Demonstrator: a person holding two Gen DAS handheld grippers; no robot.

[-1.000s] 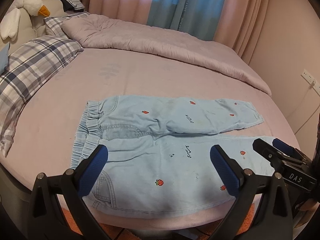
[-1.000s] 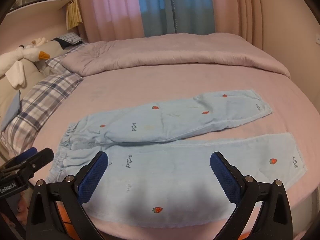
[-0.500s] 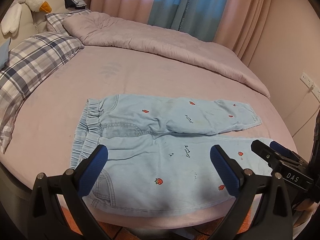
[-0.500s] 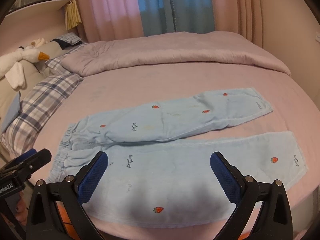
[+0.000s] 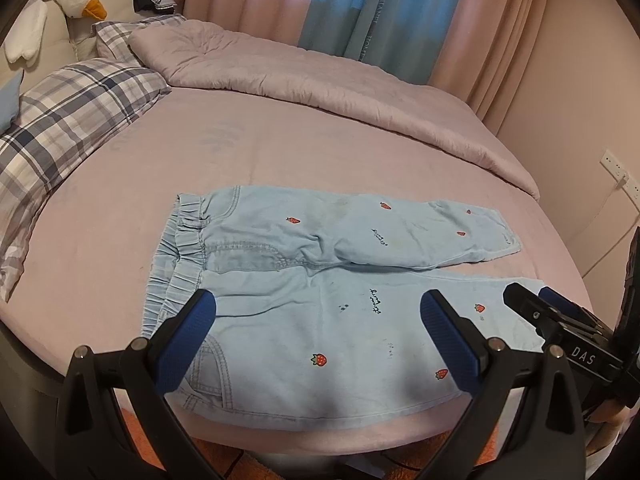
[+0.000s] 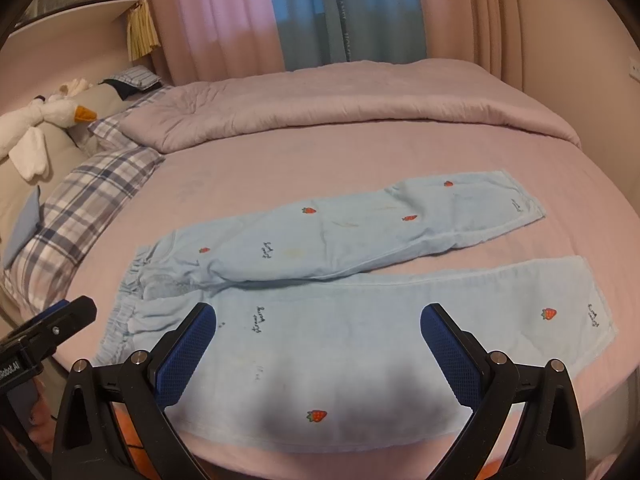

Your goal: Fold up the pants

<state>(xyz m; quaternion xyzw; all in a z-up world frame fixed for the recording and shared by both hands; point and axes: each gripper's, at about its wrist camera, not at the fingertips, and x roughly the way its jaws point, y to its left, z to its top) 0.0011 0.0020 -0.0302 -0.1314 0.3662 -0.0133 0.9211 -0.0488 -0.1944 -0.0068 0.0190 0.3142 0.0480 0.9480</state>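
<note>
Pants [image 5: 320, 300] lie flat and unfolded on the bed [image 5: 280, 152], waistband [image 5: 180, 264] toward the plaid pillow [image 5: 76, 108], both legs running out the other way with a narrow V of sheet between them. My left gripper [image 5: 318, 332] hangs over the near leg by the hip pocket, fingers spread wide, nothing in them; my right gripper [image 6: 318, 340] hangs over the same leg further toward the cuff [image 6: 592, 308], equally wide and empty. Step in hand, as I judge it: take the near leg's outer edge and lay it over the far leg [image 6: 360, 232]. To do it well, I would pinch only the hanging edge at the bed's lip, left near the waistband, right near the cuff, lift both together, and match seam to seam. Risk: catching the sheet beneath, or dragging the far leg crooked.
</note>
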